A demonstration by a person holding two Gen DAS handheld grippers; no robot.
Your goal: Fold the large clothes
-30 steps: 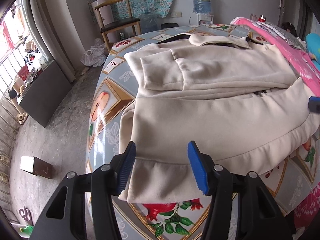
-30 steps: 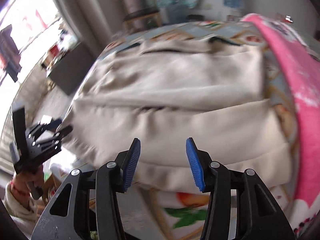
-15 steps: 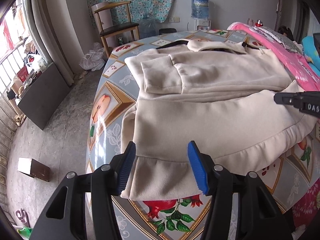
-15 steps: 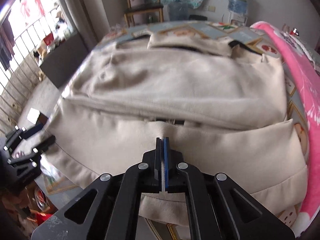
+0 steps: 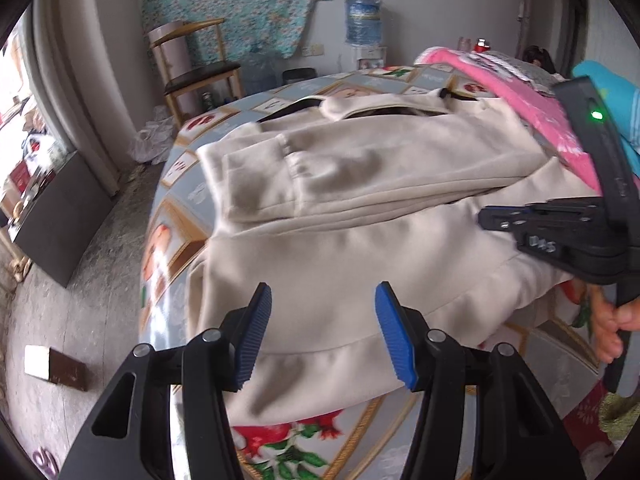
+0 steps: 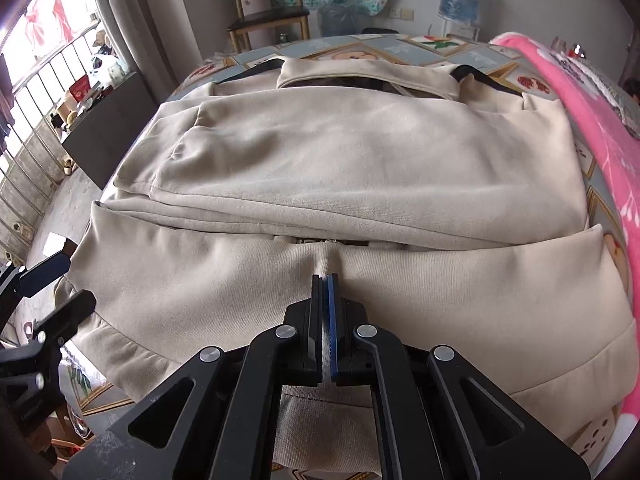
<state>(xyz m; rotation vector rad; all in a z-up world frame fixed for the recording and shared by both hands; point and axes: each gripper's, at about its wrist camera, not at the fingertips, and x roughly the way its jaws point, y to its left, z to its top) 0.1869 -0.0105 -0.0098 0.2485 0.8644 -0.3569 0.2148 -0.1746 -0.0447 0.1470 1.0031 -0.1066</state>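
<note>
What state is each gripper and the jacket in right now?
Left gripper: open, hovering over the hem.
Right gripper: shut, fingers pinching a fold of fabric.
Beige jacket: lying flat on the bed, sleeves folded across, bottom half not yet folded.

Support surface is a round table (image 5: 188, 184) covered by a patterned cloth: blue-grey panels, gold-framed fruit and flower prints. A cream jacket (image 5: 352, 216) is spread flat across most of the top, sleeves folded over the body, collar at the far side, hem draped over the near edge. A pink blanket (image 6: 600, 120) is laid along the table's right side, touching the jacket's right edge. Bare cloth is seen at the far rim (image 6: 360, 46) and the left rim.
</note>
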